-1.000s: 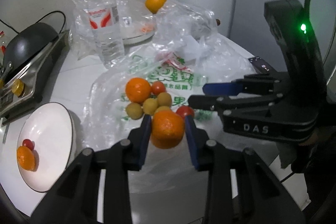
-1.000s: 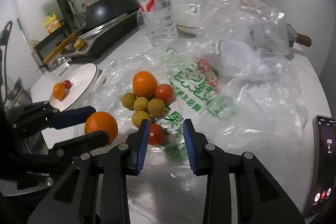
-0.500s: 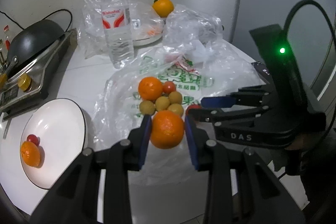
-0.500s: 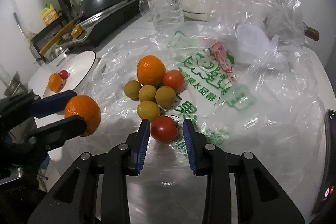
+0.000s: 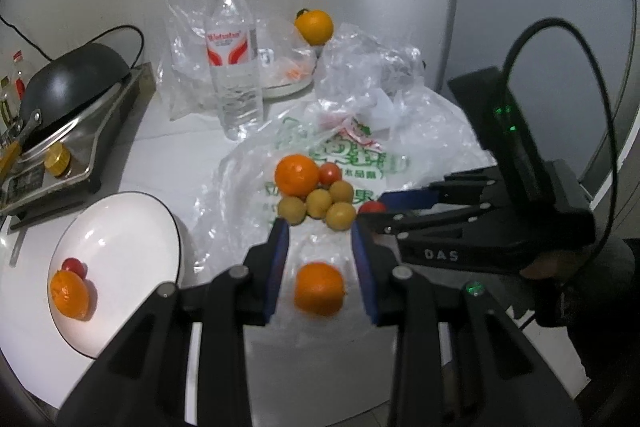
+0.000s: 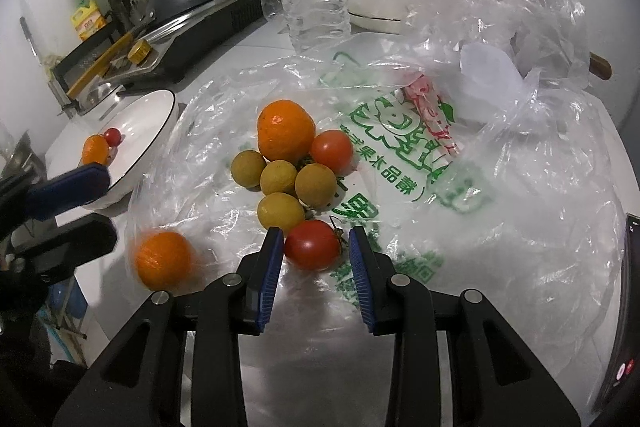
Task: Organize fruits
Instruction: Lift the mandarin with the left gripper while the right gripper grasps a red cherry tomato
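A small orange (image 5: pixel 319 289) (image 6: pixel 162 259), blurred, is loose on the clear plastic bag (image 6: pixel 400 155), below my left gripper (image 5: pixel 318 231) (image 6: pixel 108 205), whose pads stand apart with nothing pressed between them. My right gripper (image 6: pixel 314 243) (image 5: pixel 370 209) straddles a red tomato (image 6: pixel 312 245) at the near edge of the fruit pile, its pads beside the tomato but not squeezing it. The pile holds a bigger orange (image 6: pixel 285 129), another tomato (image 6: pixel 331 151) and several yellow-brown round fruits (image 6: pixel 280 179). To the left, the white plate (image 5: pixel 120 247) carries an orange (image 5: pixel 68 293) and a cherry tomato (image 5: pixel 74 265).
A water bottle (image 5: pixel 234 67) stands behind the bag, with a bagged bowl and another orange (image 5: pixel 314 25) near the wall. A black pan on a cooker (image 5: pixel 68 83) fills the far left. A phone (image 6: pixel 624 307) lies at the right edge. The table's front edge is close below the grippers.
The orange that my left gripper held has slipped out and dropped onto the plastic. My right gripper has moved in so that its fingers flank the red tomato.
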`<state>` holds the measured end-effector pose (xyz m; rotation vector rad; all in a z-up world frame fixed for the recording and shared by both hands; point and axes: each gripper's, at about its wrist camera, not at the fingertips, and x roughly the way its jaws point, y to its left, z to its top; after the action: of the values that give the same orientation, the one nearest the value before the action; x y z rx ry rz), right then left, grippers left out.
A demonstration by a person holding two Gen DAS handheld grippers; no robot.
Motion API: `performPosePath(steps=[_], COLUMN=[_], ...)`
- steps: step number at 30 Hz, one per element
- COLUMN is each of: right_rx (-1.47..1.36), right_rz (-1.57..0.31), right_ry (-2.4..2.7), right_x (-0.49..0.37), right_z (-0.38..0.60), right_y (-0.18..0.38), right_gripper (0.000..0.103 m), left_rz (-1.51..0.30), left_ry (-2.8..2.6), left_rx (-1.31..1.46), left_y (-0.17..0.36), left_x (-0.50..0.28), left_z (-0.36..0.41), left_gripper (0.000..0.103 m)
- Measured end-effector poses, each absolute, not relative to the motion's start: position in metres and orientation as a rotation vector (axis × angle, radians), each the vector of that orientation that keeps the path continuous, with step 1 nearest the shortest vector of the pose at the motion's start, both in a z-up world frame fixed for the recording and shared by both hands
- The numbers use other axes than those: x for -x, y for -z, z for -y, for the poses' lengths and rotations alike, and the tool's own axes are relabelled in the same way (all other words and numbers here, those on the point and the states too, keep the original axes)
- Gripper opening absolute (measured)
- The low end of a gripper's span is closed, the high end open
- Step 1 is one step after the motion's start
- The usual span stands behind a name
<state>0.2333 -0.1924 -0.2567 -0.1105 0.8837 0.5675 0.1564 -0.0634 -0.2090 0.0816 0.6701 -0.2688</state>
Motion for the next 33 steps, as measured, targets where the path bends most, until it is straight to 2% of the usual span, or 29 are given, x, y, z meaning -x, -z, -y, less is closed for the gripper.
performPosePath(steps=[14, 26, 33], right_rx=[0.136, 0.119, 0.111], right_rz=[-0.857, -0.802, -0.778], right_ry=[-0.552, -0.548, -0.545], right_x=[-0.226, -0.214, -0.207], right_z=[0.196, 0.209, 0.214], right_y=[0.255, 0.236, 0.228], right_gripper=[0.031, 0.031, 0.031], left_rz=[-0.731, -0.825, -0.856], left_ry=[0.29, 0.25, 0.259], left_rx=[-0.049, -0.08, -0.084], left_y=[0.228, 0.251, 0.261], left_x=[-0.159, -0.172, -0.176], left_z=[0.061, 0.07, 0.074], left_gripper=[0.033, 0.042, 0.041])
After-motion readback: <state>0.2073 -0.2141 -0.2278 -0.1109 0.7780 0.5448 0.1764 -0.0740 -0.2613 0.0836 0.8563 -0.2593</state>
